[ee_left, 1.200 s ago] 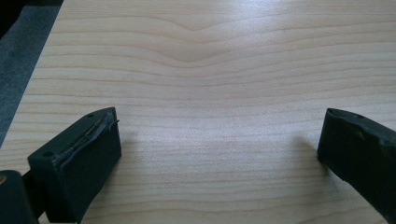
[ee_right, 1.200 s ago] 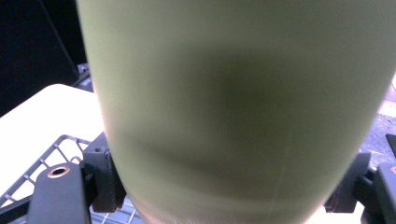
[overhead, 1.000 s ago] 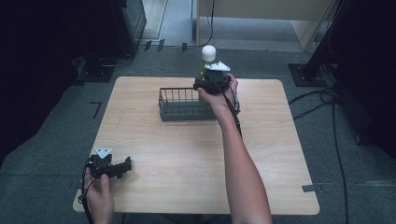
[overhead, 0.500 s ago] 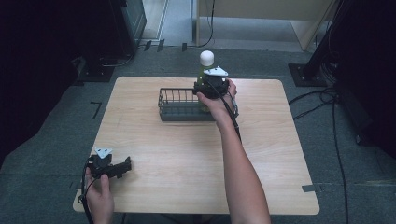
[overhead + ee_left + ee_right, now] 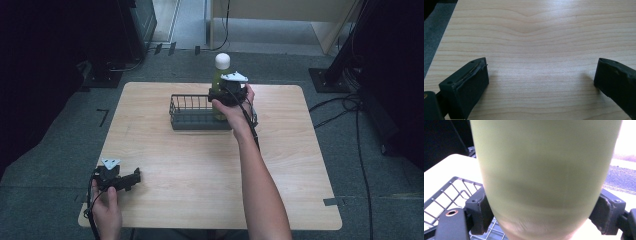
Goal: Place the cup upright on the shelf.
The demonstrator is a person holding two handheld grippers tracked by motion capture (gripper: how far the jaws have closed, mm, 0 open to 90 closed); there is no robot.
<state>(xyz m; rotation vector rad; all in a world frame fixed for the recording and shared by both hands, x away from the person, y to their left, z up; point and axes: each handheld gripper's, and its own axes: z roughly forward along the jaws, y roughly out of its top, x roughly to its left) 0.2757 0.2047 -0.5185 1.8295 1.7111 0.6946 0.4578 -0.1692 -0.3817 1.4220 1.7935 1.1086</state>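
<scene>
A green bottle (image 5: 218, 82) is clamped by the right gripper (image 5: 229, 95) above the basket (image 5: 192, 120), probably for lowering in, while the left gripper (image 5: 131, 178) is rested wide open and empty on the table (image 5: 200, 170).

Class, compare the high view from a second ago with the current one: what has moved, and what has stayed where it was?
The right gripper, shut on the green bottle, has drawn it slightly nearer, at the right end of the wire basket; the grip is unchanged. The left gripper, open, stays at the table's near left corner, and the basket has not shifted.
</scene>
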